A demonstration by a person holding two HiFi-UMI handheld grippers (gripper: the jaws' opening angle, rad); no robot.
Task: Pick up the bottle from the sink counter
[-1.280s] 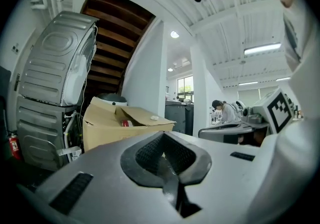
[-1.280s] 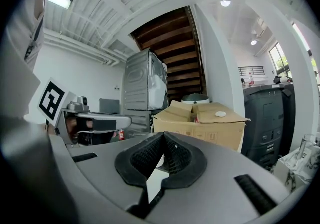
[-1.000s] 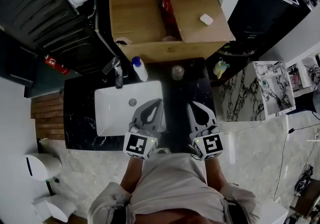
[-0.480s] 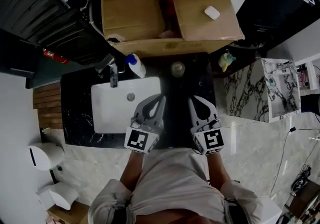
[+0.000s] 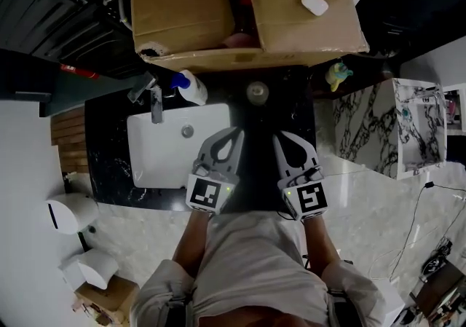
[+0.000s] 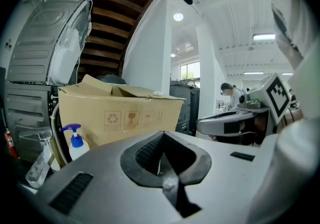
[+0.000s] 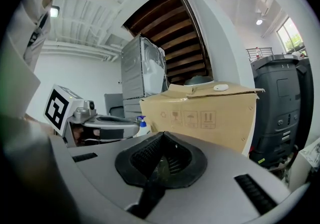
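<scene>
Over the black counter (image 5: pixel 273 111) we have both grippers hovering side by side, close to the person's body. The left gripper (image 5: pixel 234 133) sits above the right edge of the white sink (image 5: pixel 149 162), and its own view shows the left gripper's (image 6: pixel 169 184) jaws pressed together with nothing between them. The right gripper (image 5: pixel 281 138) hangs over bare counter just beside it, and up close the right gripper (image 7: pixel 152 184) is also closed tight and empty.

And the bottle (image 5: pixel 191 88)? It's a white pump bottle with a blue head, standing at the back of the counter just behind the sink and right next to the faucet (image 5: pixel 154 103), well apart from both grippers. It shows up low and left in the left gripper view (image 6: pixel 75 144), upright, in front of the big cardboard box (image 5: pixel 189 5). From the right gripper view only its blue top (image 7: pixel 141 121) peeks out.

A small round container (image 5: pixel 256 92) stands on the counter to the bottle's right, and a small white object (image 5: pixel 314 4) lies on the box flap.
</scene>
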